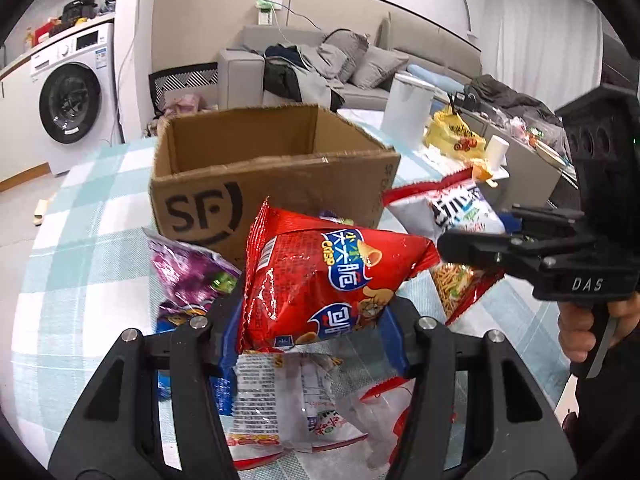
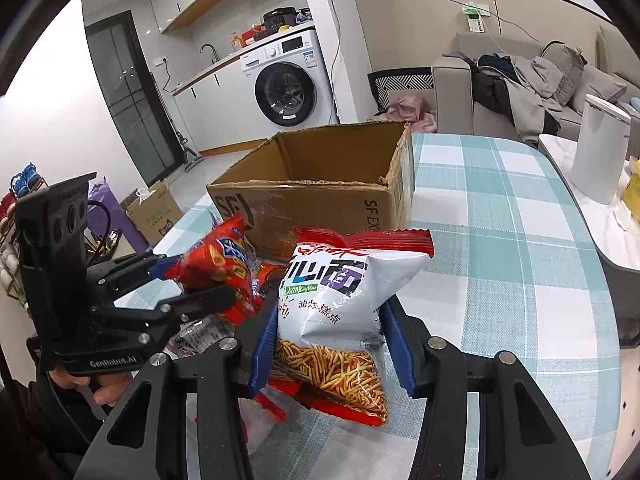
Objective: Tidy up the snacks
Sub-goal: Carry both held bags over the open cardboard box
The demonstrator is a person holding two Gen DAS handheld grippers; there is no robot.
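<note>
Just before cardboard box (image 1: 276, 184): left gripper (image 1: 316, 328) clamps red crisp bag (image 1: 320, 280); right gripper (image 2: 328, 340) pinches white noodle-snack bag (image 2: 340, 300). Both bags lifted, near box front wall. Raise above rim, avoid bags colliding, release inside singly.

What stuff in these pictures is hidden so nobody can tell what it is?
- Cardboard box floor: both views, its front wall hides it.
- Purple bag name: left wrist view, crumpled and partly behind the red crisp bag.
- Clear packet front: left wrist view, left gripper covers it.
- Noodle-stick bag bottom: right wrist view, right gripper blocks it.
</note>
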